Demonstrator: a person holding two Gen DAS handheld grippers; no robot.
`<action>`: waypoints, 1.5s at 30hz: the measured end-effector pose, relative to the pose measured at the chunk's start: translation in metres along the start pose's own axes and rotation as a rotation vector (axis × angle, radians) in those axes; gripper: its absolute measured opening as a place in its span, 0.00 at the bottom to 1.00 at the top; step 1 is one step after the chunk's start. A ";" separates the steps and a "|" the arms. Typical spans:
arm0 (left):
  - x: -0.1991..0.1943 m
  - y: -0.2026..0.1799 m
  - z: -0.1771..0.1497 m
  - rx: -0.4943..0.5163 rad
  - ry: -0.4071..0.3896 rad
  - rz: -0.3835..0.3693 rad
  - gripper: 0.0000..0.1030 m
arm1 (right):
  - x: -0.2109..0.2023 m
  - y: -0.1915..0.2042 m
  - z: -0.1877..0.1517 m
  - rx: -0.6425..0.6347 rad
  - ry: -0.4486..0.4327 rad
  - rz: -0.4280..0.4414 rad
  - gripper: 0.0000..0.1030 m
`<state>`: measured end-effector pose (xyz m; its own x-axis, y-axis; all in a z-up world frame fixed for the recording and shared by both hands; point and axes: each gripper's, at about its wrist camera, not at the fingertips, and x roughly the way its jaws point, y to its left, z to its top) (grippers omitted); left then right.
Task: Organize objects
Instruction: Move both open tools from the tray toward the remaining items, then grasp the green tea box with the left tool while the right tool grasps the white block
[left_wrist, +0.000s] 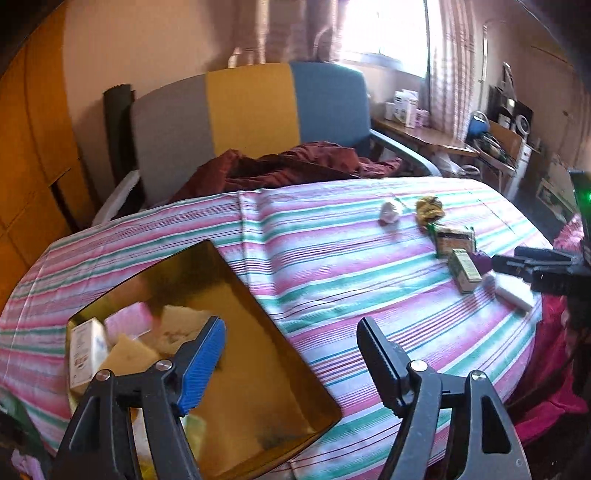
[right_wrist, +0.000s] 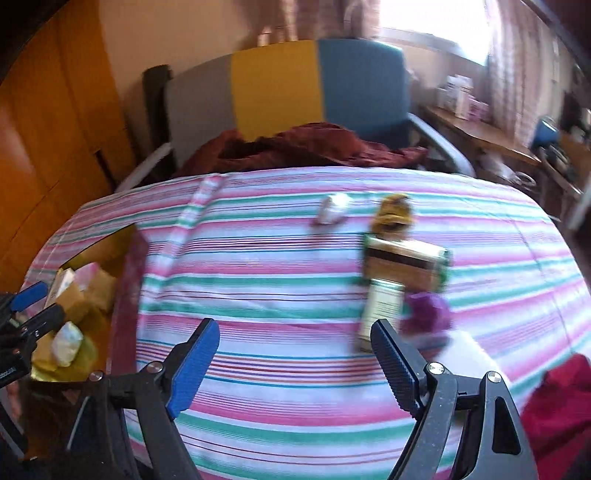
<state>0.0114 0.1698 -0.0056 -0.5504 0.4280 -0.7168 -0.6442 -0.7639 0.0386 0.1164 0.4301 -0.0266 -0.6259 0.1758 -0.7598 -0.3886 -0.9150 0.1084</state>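
Note:
A gold tray (left_wrist: 255, 369) lies on the striped cloth at the left and holds a white box (left_wrist: 86, 352) and tan packets (left_wrist: 129, 354). My left gripper (left_wrist: 291, 350) is open and empty over the tray's right edge. Loose items lie on the right: a crumpled white wad (left_wrist: 391, 212), a yellow wrapper (left_wrist: 428, 208), a green-gold packet (left_wrist: 454, 240), a small green box (left_wrist: 464, 269), a purple thing (left_wrist: 482, 260) and a white roll (left_wrist: 513, 295). My right gripper (right_wrist: 295, 354) is open and empty, just short of the green box (right_wrist: 380, 306) and purple thing (right_wrist: 428, 314). The tray (right_wrist: 122, 258) shows at the left there.
A grey, yellow and blue chair (left_wrist: 251, 110) with a maroon cloth (left_wrist: 288, 166) stands behind the table. A wooden cabinet (left_wrist: 33, 147) is at the left. A cluttered desk (left_wrist: 436, 140) is at the back right. Red fabric (right_wrist: 561, 398) lies at the table's right edge.

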 end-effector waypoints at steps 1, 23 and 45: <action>0.003 -0.006 0.002 0.011 0.004 -0.011 0.73 | -0.002 -0.008 0.000 0.012 0.002 -0.012 0.83; 0.057 -0.124 0.032 0.216 0.099 -0.258 0.73 | 0.044 -0.148 -0.023 0.037 0.352 -0.175 0.85; 0.148 -0.223 0.056 0.274 0.246 -0.364 0.72 | 0.053 -0.160 -0.039 0.015 0.352 -0.141 0.64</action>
<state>0.0437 0.4306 -0.0812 -0.1446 0.4908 -0.8592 -0.9045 -0.4176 -0.0863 0.1719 0.5720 -0.1093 -0.2958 0.1613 -0.9415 -0.4659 -0.8848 -0.0052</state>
